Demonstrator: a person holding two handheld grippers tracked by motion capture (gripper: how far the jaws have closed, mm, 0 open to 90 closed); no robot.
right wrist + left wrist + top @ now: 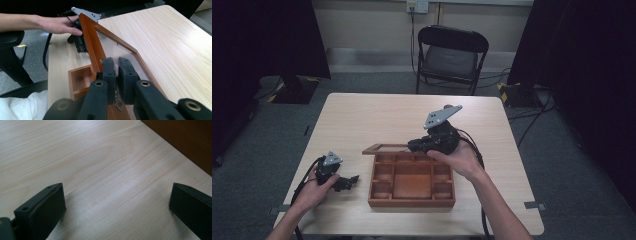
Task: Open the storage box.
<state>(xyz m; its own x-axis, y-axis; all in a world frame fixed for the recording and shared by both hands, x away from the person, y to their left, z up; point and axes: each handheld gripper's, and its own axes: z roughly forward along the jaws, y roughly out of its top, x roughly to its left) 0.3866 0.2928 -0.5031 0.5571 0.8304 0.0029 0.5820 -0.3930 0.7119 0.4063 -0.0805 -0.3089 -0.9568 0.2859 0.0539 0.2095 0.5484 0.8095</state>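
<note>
The box [412, 181] is the landmark: a wooden tray of small compartments around one larger middle one, lying on the table [362, 115] near its front edge. In the high view its lid [384, 149] stands swung back at the far edge of the box, seen as a thin brown frame reaching leftward, and the right gripper [414, 146] sits at that far edge, held in the right hand [459, 159] with its grey plate uppermost. How the jaws stand cannot be read from there. The right gripper view settles it: the right gripper [116, 65] has its two black jaws pressed together on the edge of the lid [93, 43], a wooden frame around a clear pane that rises tilted above one corner compartment of the box [80, 77]. That view also shows the left hand [58, 24] beyond the lid. The left gripper [353, 179] rests on the table just left of the box. The left gripper view shows the jaws spread wide over bare table [105, 162], nothing between them, with the dark side of the box [186, 140] at the upper right corner.
</note>
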